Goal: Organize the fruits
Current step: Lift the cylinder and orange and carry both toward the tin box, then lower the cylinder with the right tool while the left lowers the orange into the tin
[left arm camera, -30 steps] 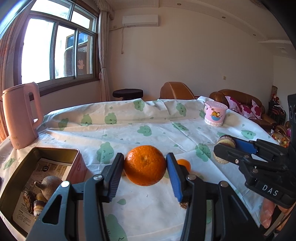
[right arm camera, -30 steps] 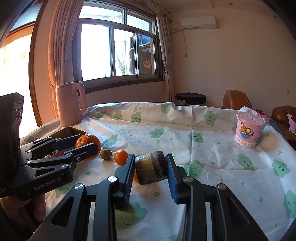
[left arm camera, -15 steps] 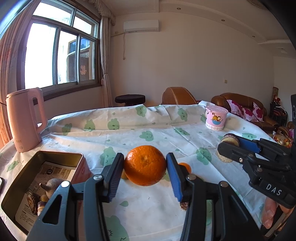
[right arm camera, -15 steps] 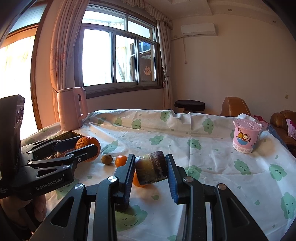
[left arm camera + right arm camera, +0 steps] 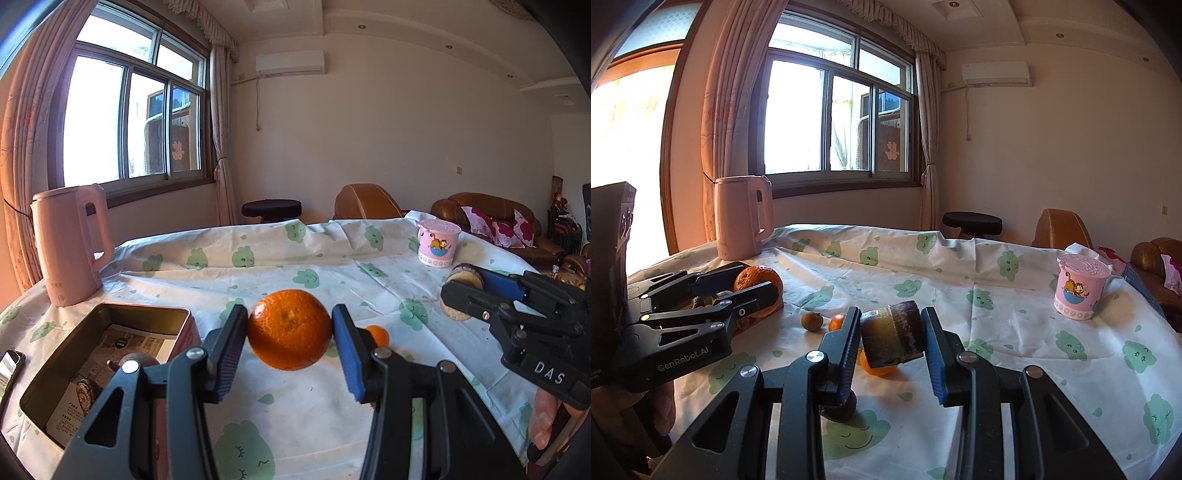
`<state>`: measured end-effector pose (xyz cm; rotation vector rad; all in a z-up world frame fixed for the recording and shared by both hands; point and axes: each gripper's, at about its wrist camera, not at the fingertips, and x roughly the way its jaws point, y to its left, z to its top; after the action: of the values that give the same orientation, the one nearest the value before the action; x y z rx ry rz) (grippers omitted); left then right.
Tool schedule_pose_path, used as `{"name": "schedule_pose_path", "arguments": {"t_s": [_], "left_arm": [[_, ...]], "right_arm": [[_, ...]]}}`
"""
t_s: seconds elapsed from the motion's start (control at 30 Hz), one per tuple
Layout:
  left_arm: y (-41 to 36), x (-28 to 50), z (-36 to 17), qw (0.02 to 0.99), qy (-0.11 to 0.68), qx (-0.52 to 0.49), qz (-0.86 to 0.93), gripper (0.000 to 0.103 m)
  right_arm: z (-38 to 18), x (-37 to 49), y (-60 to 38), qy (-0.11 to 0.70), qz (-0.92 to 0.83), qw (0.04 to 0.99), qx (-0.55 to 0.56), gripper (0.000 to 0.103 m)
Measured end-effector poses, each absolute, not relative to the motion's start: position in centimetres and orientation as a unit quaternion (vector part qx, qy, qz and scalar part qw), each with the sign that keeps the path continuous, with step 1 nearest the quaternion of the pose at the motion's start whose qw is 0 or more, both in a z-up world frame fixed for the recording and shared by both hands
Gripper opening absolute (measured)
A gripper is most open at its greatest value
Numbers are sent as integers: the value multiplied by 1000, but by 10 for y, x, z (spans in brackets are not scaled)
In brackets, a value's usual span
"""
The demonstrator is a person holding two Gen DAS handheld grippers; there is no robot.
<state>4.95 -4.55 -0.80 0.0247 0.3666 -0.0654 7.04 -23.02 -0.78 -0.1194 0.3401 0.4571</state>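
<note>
My left gripper (image 5: 290,332) is shut on a large orange (image 5: 289,329) and holds it above the cloth, just right of an open metal tin (image 5: 99,354) that holds a few dark fruits. My right gripper (image 5: 891,338) is shut on a short sugarcane piece (image 5: 892,334), held above the table. It also shows in the left wrist view (image 5: 461,291). On the cloth lie a small orange (image 5: 836,322), a small brown fruit (image 5: 812,320), another small orange (image 5: 877,366) under the cane, and a dark fruit (image 5: 842,406).
A pink kettle (image 5: 68,245) stands at the back left. A pink printed cup (image 5: 437,243) stands at the back right. A phone (image 5: 9,369) lies left of the tin. A stool, an armchair and a sofa are beyond the table.
Both grippers have risen and tilted up while keeping their loads. The left gripper with the orange now sits closer to the tin.
</note>
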Motion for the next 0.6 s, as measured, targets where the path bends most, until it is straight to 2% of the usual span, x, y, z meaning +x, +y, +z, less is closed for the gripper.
{"name": "schedule_pose_path", "arguments": {"t_s": [0.4, 0.6], "left_arm": [[4, 32, 15, 985, 171, 12, 15, 49], [36, 29, 20, 983, 175, 9, 46, 49]], "right_arm": [[57, 58, -194, 137, 293, 944, -61, 35], [71, 59, -159, 130, 329, 933, -70, 35]]}}
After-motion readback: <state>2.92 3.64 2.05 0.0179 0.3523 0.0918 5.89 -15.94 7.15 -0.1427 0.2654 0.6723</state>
